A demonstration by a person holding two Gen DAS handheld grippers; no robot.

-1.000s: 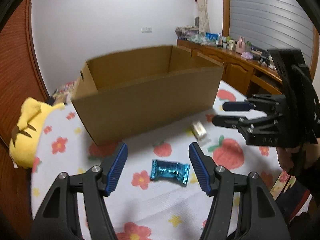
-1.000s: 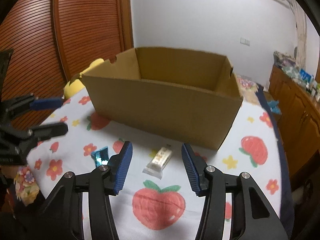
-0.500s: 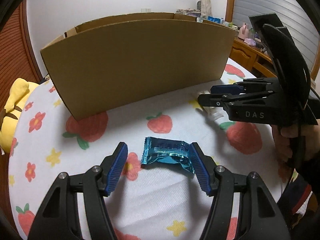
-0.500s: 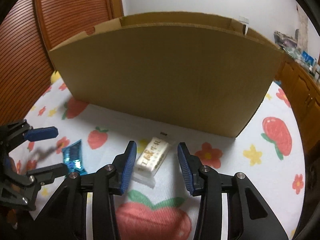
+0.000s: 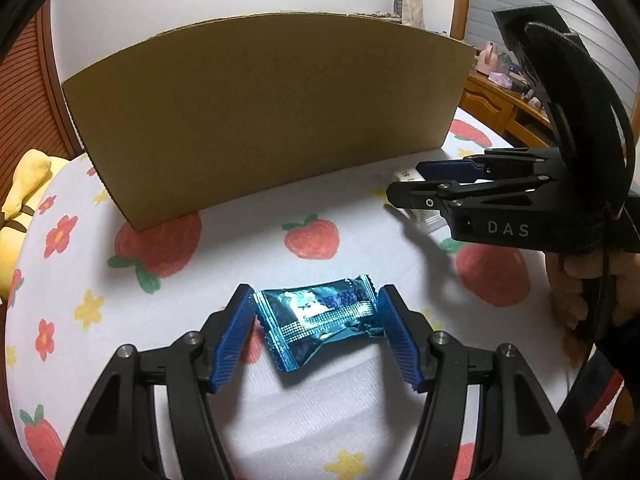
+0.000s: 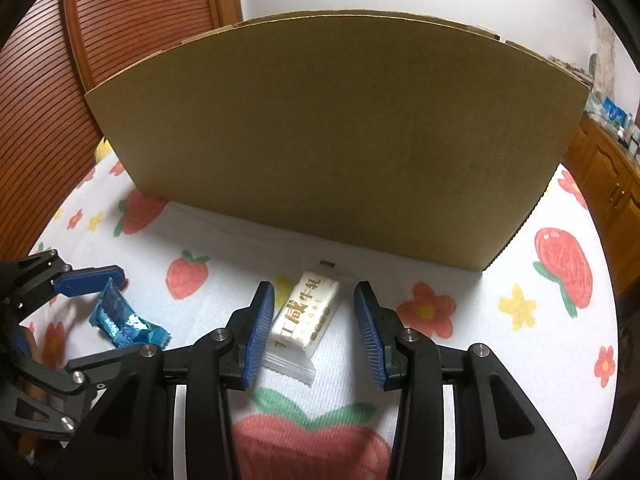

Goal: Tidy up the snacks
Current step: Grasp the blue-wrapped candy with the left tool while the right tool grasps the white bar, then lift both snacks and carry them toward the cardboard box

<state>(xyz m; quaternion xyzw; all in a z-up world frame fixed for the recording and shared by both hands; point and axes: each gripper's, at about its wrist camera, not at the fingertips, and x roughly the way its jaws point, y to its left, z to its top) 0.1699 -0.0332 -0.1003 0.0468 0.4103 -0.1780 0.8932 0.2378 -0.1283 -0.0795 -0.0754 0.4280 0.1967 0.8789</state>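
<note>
Your left hand-held gripper [image 5: 316,326] sat low over the tabletop [image 5: 340,432] with its blue pads [image 5: 234,336] pressed against both crimped ends of the blue foil snack [image 5: 316,320], which was bowed up between them and tilted, its lower corner toward you. Your right hand-held gripper [image 6: 314,330] stood open at a moderate width around the white nougat bar [image 6: 308,312]; that bar lay flat on the cloth, angled, its left side close to the left pad [image 6: 260,332] and a clear gap on the right. Whether the left pad touched the wrapper could not be told.

Both snacks lay on the strawberry-and-flower cloth just in front of the cardboard box [image 6: 336,132], the white one nearer its wall and to the right of the blue one. The box's tall front wall hid its inside from both views. A yellow plush toy [image 5: 20,208] rested at the tabletop's left edge, beside the box's corner.
</note>
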